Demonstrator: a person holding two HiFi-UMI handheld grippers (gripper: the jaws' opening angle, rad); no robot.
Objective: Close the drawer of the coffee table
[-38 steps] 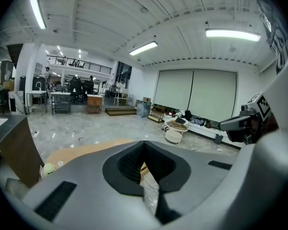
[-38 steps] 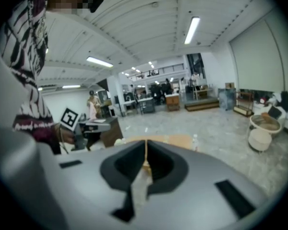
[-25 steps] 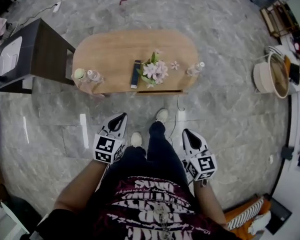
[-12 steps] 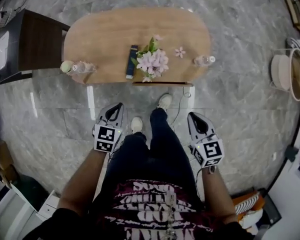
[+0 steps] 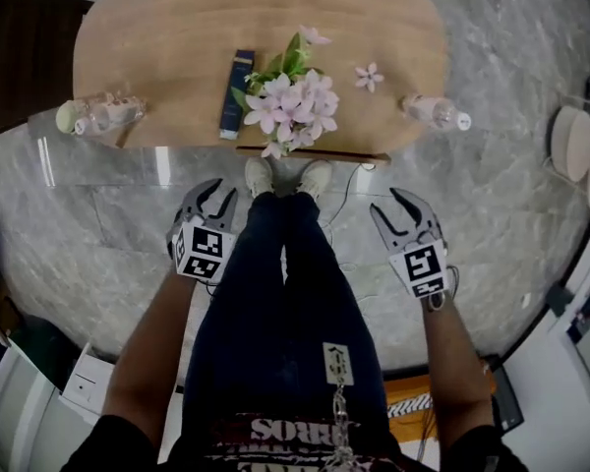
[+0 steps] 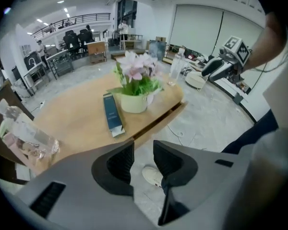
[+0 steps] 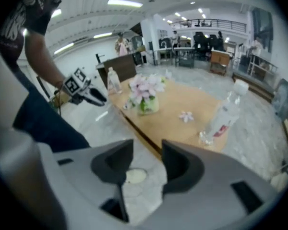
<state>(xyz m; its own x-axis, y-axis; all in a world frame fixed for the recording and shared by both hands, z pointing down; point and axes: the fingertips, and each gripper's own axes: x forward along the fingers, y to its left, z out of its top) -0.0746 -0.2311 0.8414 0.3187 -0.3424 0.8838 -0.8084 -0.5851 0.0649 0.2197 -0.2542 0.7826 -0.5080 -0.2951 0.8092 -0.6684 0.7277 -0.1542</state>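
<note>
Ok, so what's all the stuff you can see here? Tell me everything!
coffee table: one, light wood, oval, in front of the person
drawer: one, wood, table's near edge, sticking out a little
flower pot: one, pink flowers, table's middle
box: one, dark blue, left of the pot
loose flower: one, pink, right of the pot
bottles: two, clear, one near each table end
floor: grey marble
shoes: two, white, by the drawer
left gripper, right gripper: grey-black, jaws just opened, nothing between them
</note>
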